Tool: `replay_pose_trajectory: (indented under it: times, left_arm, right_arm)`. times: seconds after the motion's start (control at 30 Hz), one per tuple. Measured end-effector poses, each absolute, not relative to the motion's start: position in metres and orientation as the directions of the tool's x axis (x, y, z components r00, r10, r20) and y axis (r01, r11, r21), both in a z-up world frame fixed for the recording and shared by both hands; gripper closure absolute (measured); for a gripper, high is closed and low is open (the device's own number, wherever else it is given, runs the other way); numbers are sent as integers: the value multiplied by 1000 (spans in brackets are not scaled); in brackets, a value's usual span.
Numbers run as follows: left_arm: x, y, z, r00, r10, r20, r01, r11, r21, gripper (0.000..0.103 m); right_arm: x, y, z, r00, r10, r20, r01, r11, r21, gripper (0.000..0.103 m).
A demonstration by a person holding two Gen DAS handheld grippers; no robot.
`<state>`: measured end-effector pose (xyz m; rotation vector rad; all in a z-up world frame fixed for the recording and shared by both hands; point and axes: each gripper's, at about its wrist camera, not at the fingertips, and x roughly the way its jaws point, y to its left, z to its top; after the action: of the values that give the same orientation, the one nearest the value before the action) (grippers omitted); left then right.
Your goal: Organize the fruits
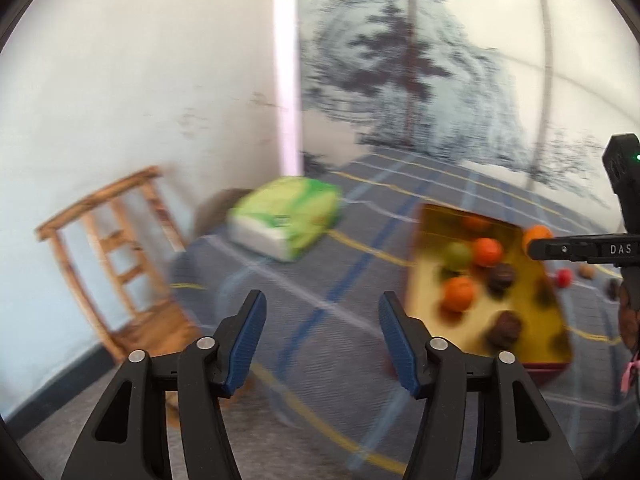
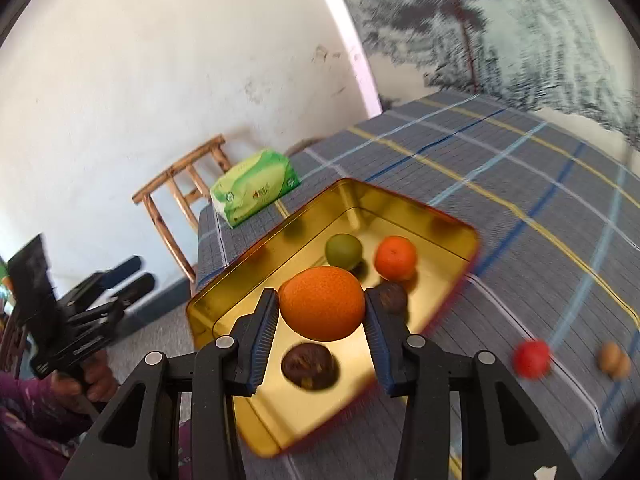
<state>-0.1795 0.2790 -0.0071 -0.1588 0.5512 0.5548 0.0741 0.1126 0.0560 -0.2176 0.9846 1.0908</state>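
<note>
- Right gripper (image 2: 321, 307): jaws clamped on large round orange (image 2: 322, 303), held over gold metal tray (image 2: 404, 208).
- Left gripper (image 1: 322, 328): jaws apart, nothing between.
- In tray: green fruit (image 2: 343, 251) at 12 o'clock of held orange, small orange (image 2: 395, 258) at 1.
- Red fruit (image 2: 532, 359) on plaid surface (image 2: 500, 168), 4 o'clock of tray.

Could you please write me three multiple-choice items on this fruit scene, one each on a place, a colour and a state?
1. Where does the green tissue pack lie?
A. inside the tin
B. on the checked tablecloth, beyond the tin
C. on the wooden stool

2. What colour is the inside of the rectangular metal tin?
A. gold
B. white
C. blue

3. What is the right gripper doing?
A. standing open and empty
B. clamping a walnut
C. holding a large orange over the tin

Answers: 1 B, it rests on the cloth near the table's corner; 2 A, its walls shine golden; 3 C, both pads press the orange's sides.
</note>
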Motion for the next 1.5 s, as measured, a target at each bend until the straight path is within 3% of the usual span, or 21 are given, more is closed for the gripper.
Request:
replay_pose_trajectory:
  times: [0.23,0.33,0.47,0.57,0.87,0.97,1.27,1.5]
  left_arm:
    - [-223,355,0,566,635,-525,-743,669,9,40]
    - [-232,371,0,568,628,-532,-762,645,-51,40]
    - [-231,366,-4,553,646,-526,-766,643,-16,36]
    - [-226,361,-4,576,627,-525,-747,664,-26,35]
    - [-211,324,14,691,537,-483,-631,775,-41,34]
    - [-208,307,24,728,511,-457,-581,813,-16,29]
    - [-202,263,42,790,467,-397,-479,874,75,21]
    - [-197,254,45,821,394,-413,-419,908,33,18]
  right_arm:
    - [89,149,23,80,569,-819,-831,491,260,61]
    - [96,139,36,98,616,-782,-808,508,299,61]
    - [95,103,72,191,661,-725,-793,539,283,56]
    - [88,56,95,270,652,-709,-767,591,251,47]
    - [69,-115,95,452,498,-740,-498,829,254,41]
    - [59,-153,85,470,447,-761,-418,872,254,41]
    - [26,-186,66,476,425,-770,-378,889,258,35]
    - [13,-190,55,489,399,-776,-363,902,235,27]
